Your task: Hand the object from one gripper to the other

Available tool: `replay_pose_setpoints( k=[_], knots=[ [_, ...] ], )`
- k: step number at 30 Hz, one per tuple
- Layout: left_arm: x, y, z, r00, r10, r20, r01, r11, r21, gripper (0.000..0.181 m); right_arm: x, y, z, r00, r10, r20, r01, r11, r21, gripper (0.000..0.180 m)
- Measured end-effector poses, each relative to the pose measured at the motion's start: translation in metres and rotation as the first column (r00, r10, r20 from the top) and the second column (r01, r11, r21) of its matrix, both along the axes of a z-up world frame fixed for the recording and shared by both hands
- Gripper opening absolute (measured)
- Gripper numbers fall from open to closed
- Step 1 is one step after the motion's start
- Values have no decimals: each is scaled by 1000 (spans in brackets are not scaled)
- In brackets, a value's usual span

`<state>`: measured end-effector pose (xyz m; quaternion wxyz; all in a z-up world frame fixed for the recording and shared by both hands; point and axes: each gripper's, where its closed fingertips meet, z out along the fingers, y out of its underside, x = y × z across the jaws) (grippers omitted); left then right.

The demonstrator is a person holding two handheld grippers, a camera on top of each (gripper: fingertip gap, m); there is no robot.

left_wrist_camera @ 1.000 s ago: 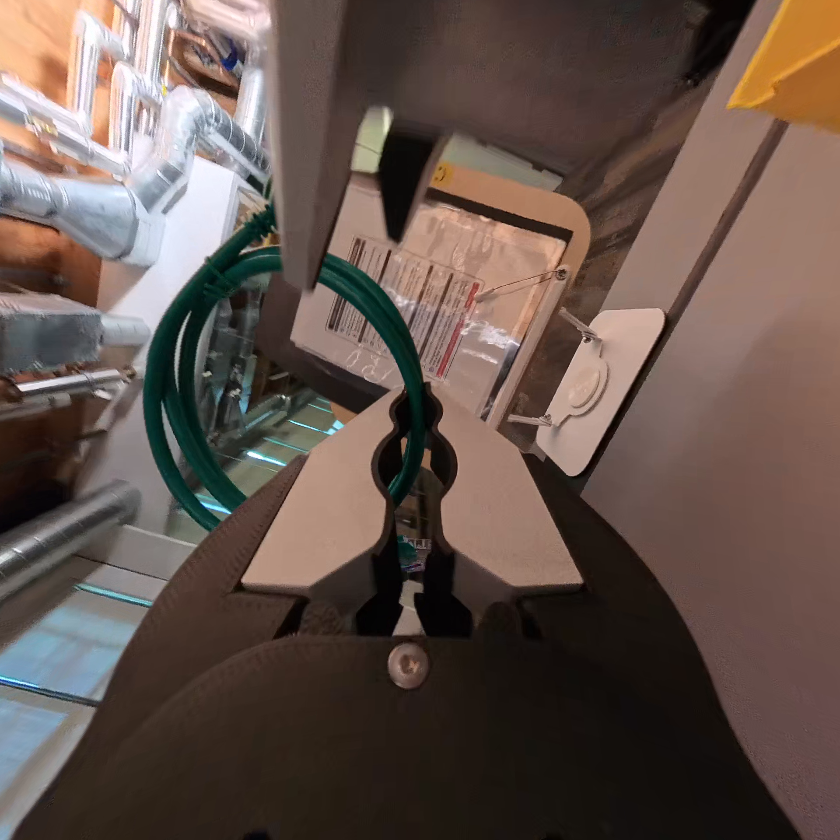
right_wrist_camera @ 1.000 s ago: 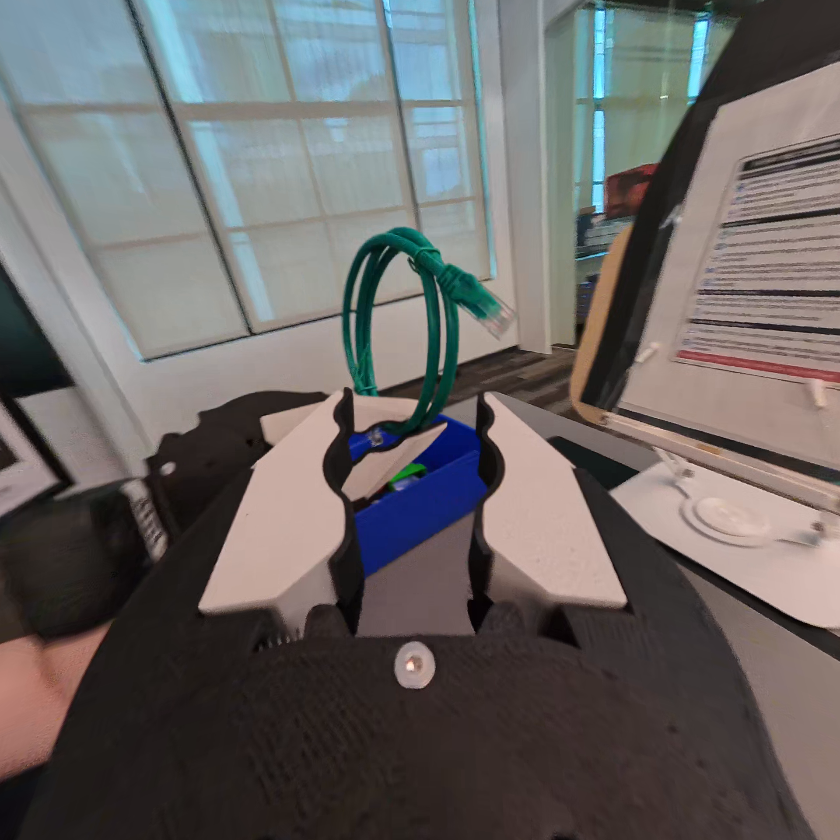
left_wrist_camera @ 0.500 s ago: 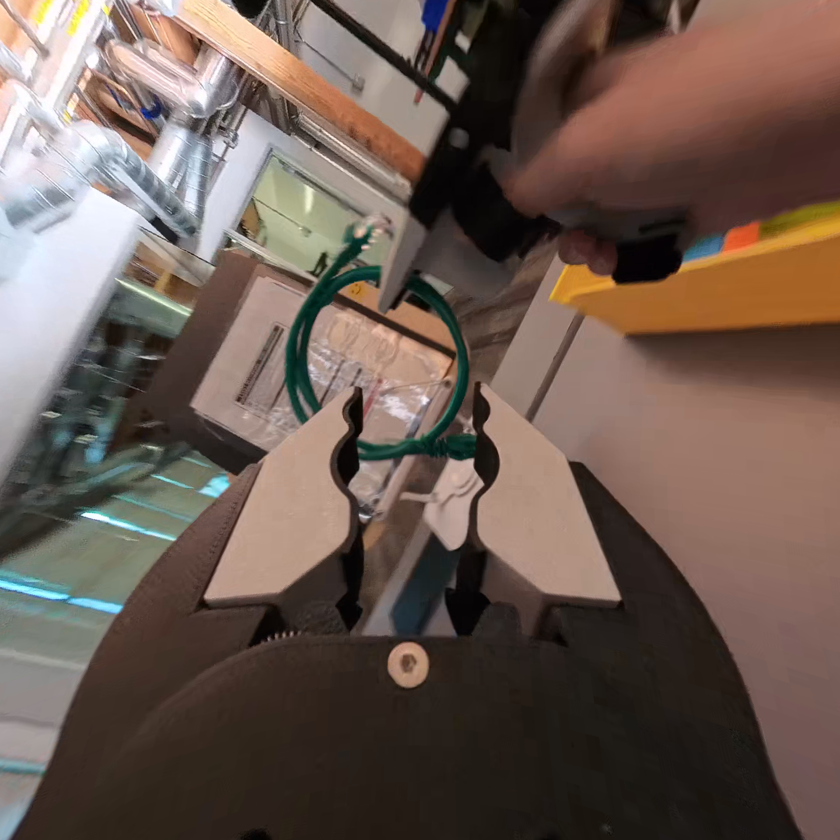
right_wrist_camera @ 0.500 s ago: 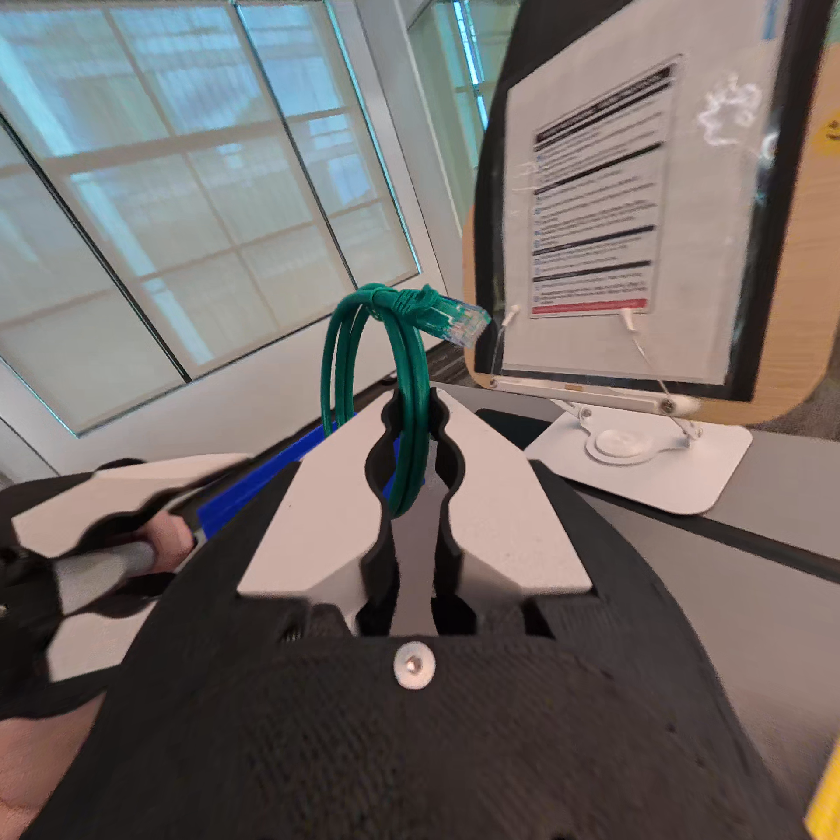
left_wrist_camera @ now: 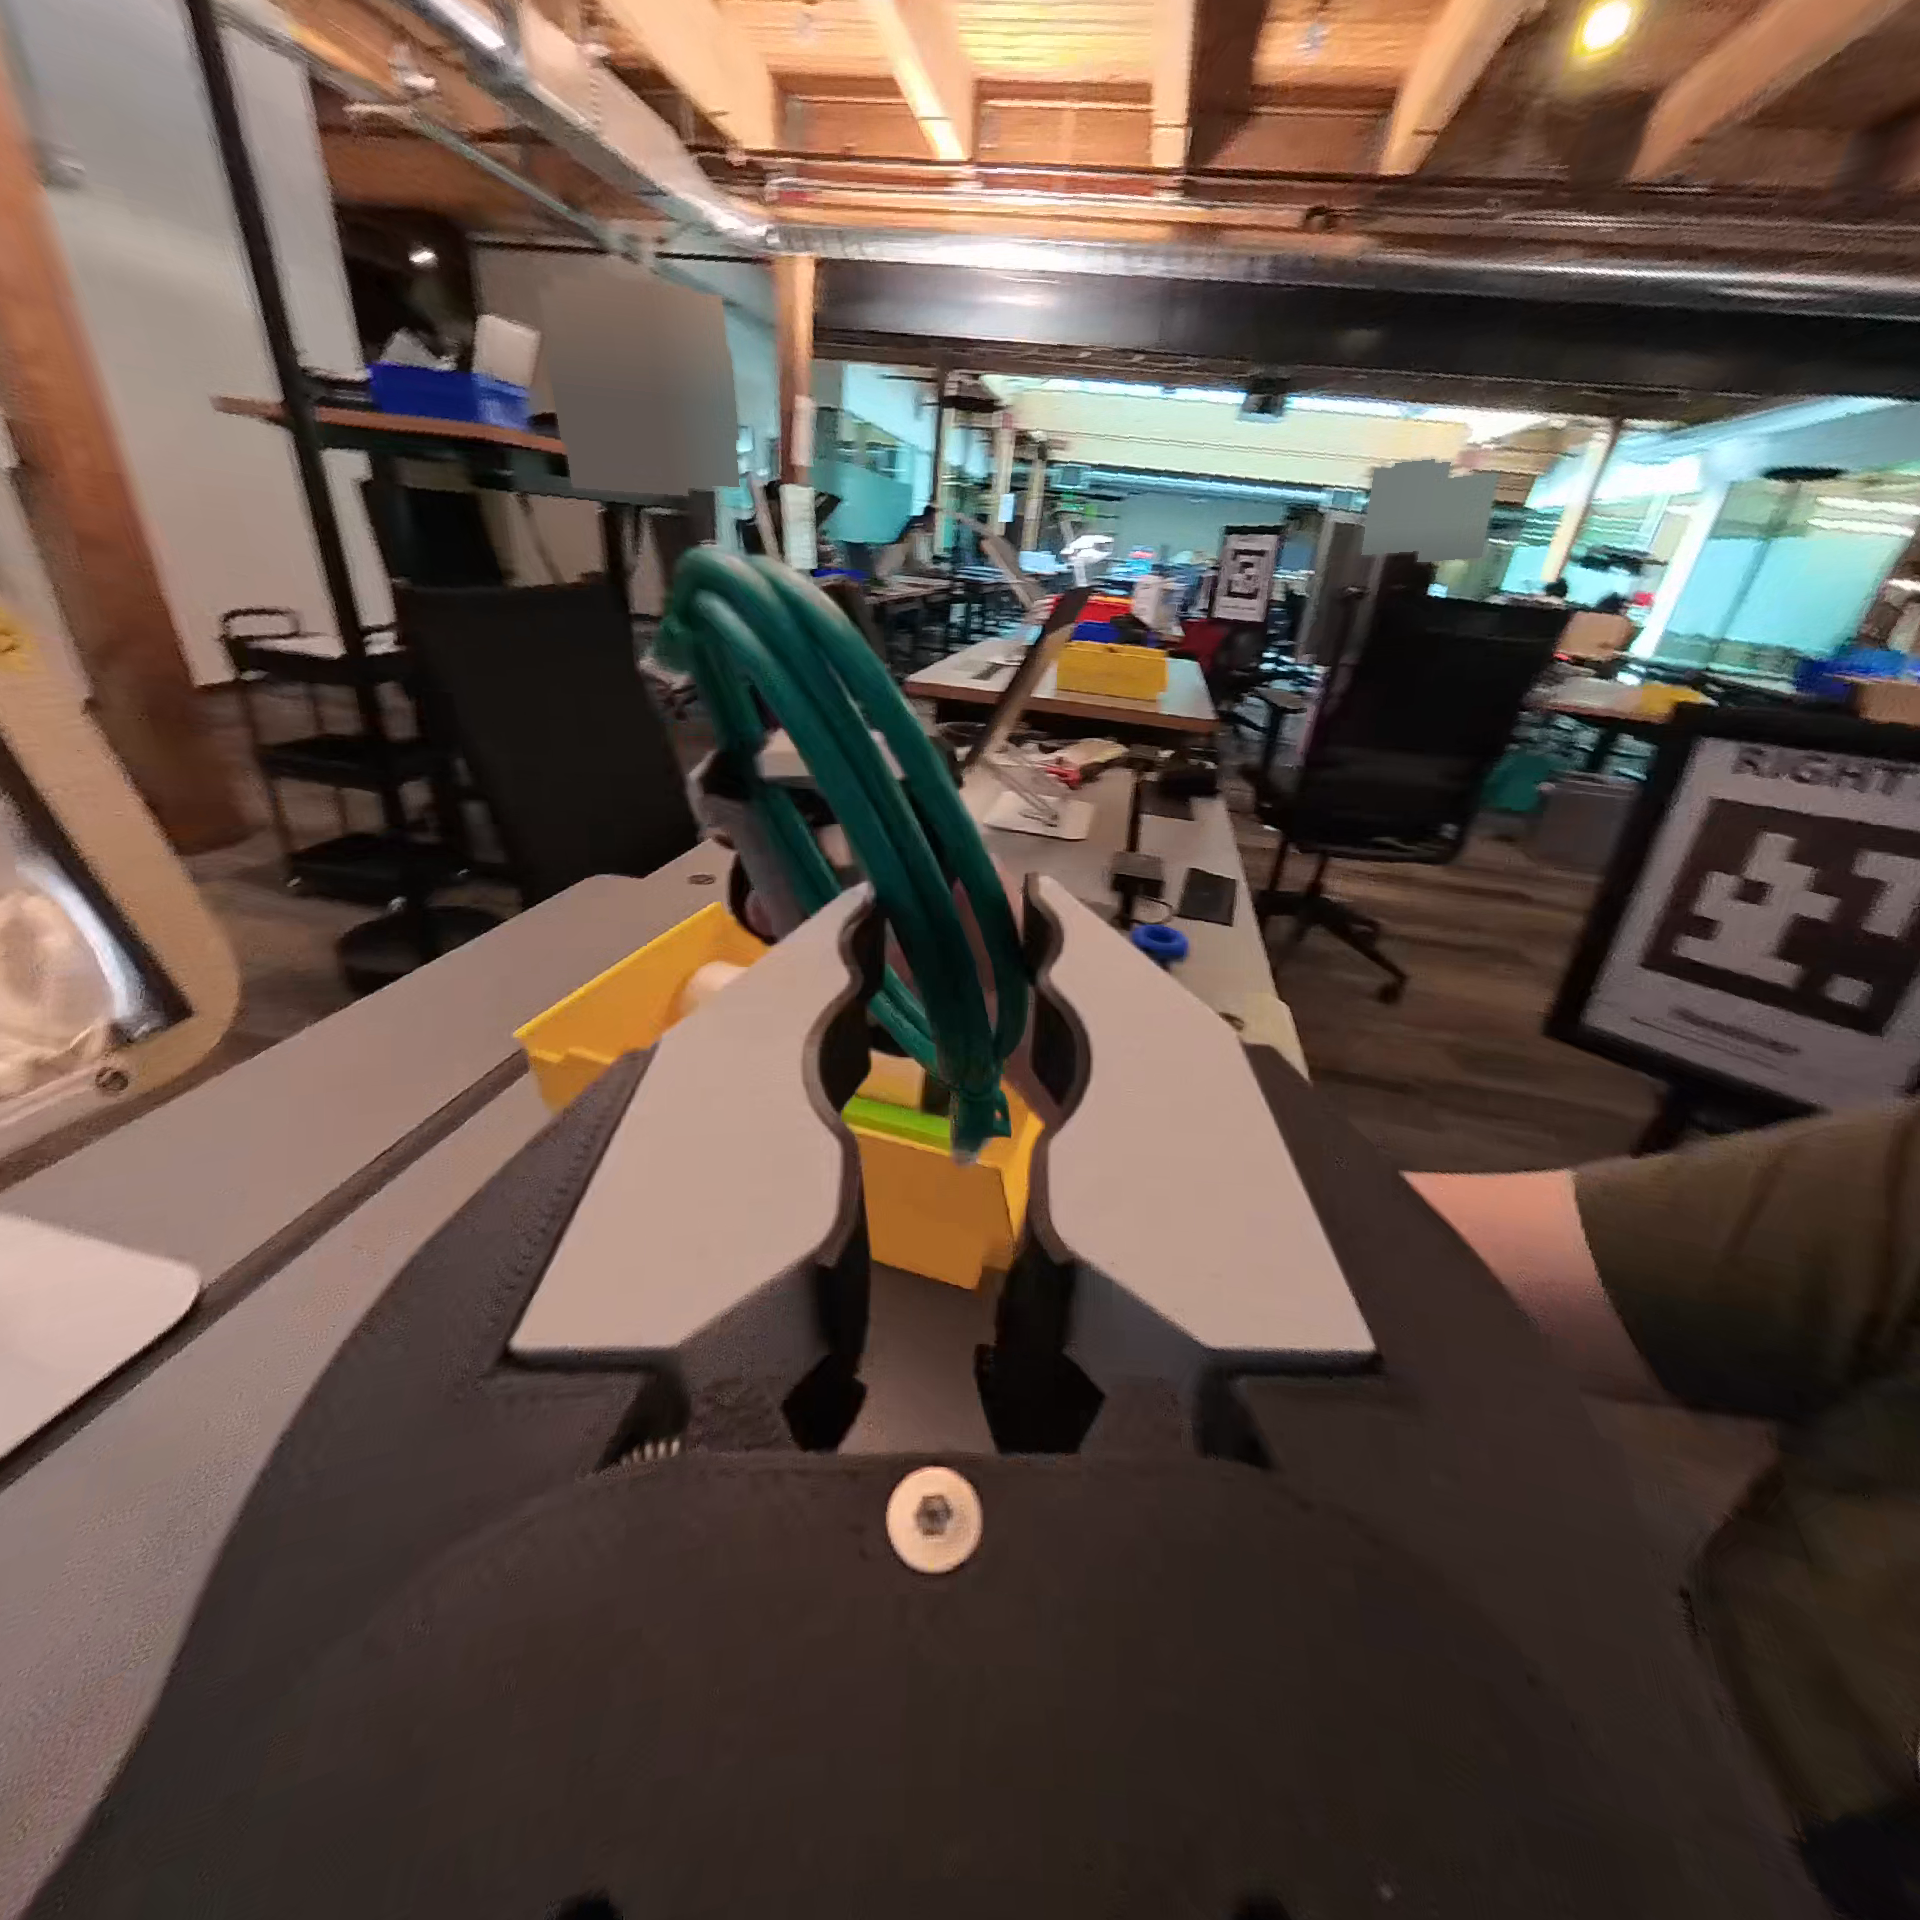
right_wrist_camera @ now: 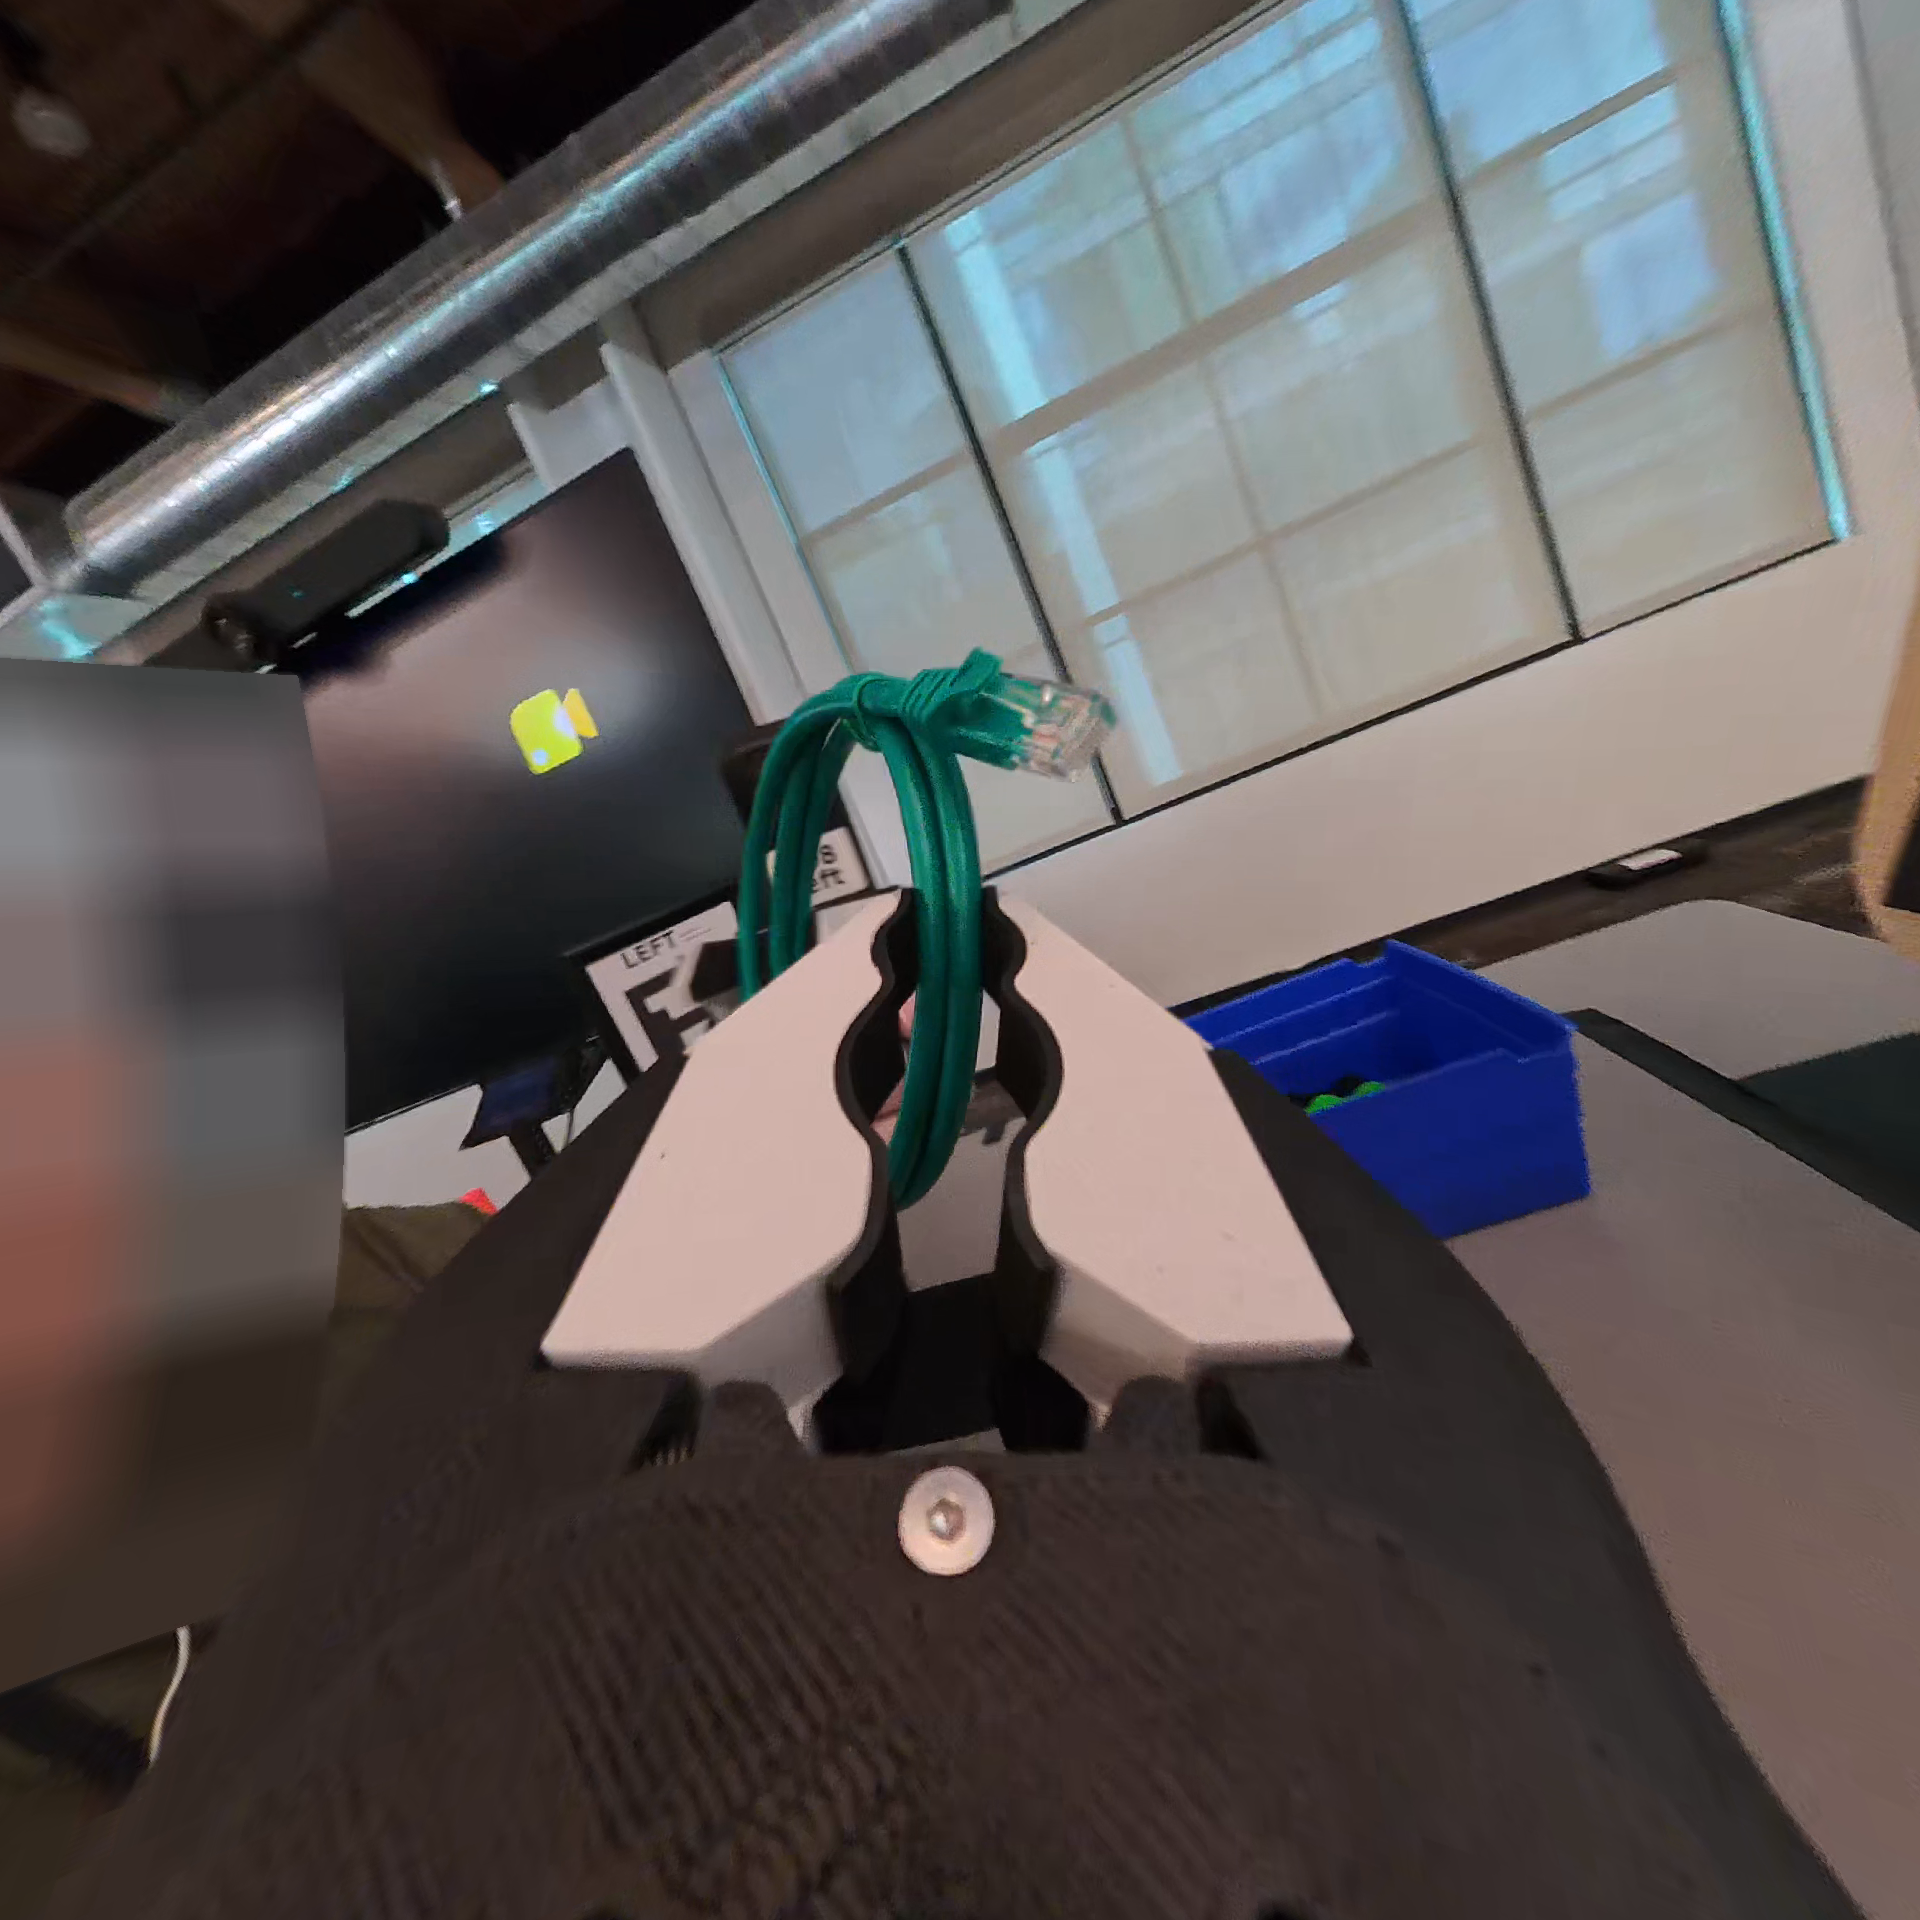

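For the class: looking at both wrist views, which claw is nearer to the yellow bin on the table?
Left. The left claw hangs open just above the yellow bin, which shows between its fingers. The right claw, shut on the green cable, shows no yellow bin in its view.

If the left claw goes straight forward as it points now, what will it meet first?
Probably the green cable, whose coil hangs right at the open left claw tips; behind it is the right claw gripping it. Depth is unclear.
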<state>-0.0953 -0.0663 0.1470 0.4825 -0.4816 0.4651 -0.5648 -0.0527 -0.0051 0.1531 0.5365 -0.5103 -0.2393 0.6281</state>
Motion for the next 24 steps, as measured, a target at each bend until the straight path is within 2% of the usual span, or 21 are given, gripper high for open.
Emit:
replay_pose_setpoints(
  k=[2,4,6,7,8,10,12,14,16,18,20,22,23,24],
  knots=[
    [-3,-7,2,999,-43,15,42,998,35,22,-4,-4,4,1000,21,-20,-21,1000,12,14],
    [-6,-7,0,1000,-26,-13,27,994,103,13,-8,1,-2,999,-28,34,27,999,26,17],
    [-10,3,-1,996,77,-43,-67,977,200,11,-2,21,-12,971,-199,131,197,980,32,59],
    [-14,9,0,990,130,-53,-113,962,248,10,6,31,-17,932,-310,186,303,951,70,61],
    [-19,16,1,980,190,-60,-165,942,292,10,17,42,-21,866,-438,242,418,899,130,62],
    [-31,33,1,942,326,-79,-270,877,396,10,38,51,-15,684,-677,273,594,733,330,68],
    [-42,43,-6,896,427,-122,-307,795,523,10,39,41,2,537,-816,217,628,558,543,71],
    [-48,36,-17,888,414,-201,-232,780,581,10,13,21,11,474,-859,196,520,452,725,71],
    [-51,18,-33,893,349,-284,-89,756,648,10,-26,-2,2,453,-861,229,297,388,872,72],
    [-56,8,-48,871,346,-348,4,704,711,10,-56,-19,-20,412,-860,302,57,355,933,69],
    [-59,2,-56,848,356,-393,49,685,727,10,-71,-29,-39,365,-847,387,-88,382,920,60],
    [-60,-10,-61,848,314,-428,105,690,716,10,-77,-34,-45,337,-843,420,-132,399,907,40],
    [-59,-14,-62,849,300,-436,117,697,707,12,-76,-34,-42,322,-859,399,-131,377,917,18],
    [-57,-13,-58,856,309,-415,92,699,709,15,-73,-34,-40,306,-870,386,-134,362,922,14]
  ],
)
